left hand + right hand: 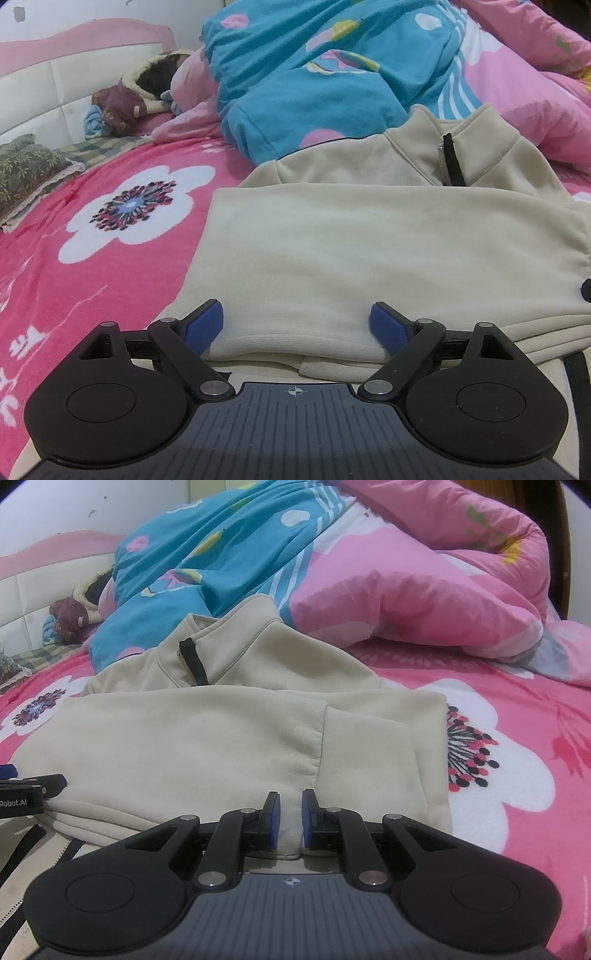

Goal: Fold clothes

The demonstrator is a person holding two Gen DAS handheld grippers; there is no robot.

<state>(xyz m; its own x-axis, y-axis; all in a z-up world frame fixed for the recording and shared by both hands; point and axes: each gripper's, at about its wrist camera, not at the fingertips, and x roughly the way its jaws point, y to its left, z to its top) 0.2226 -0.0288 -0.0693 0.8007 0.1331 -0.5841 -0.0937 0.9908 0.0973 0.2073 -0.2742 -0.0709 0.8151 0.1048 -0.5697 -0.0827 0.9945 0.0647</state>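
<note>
Cream fleece pullover (369, 236) lies partly folded on the pink floral bed (110, 258), collar toward 12 o'clock.

Left hand-held gripper (295, 325) stands spread at the near hem, its blue pads (205, 325) clear of the cloth on both sides; right hand-held gripper (291, 819) is pinching a tuck of the hem near the sleeve cuff (369, 746). To fold well, the left likely needs to close on the hem's matching spot, so both edges can lift level and travel together toward the collar (454, 147) without skewing. How many layers the right pinch holds is hard to tell. The pullover's nearest edge is hidden under both gripper bodies, and the heaped quilt (406, 590) at 1 o'clock covers the bed behind.
</note>
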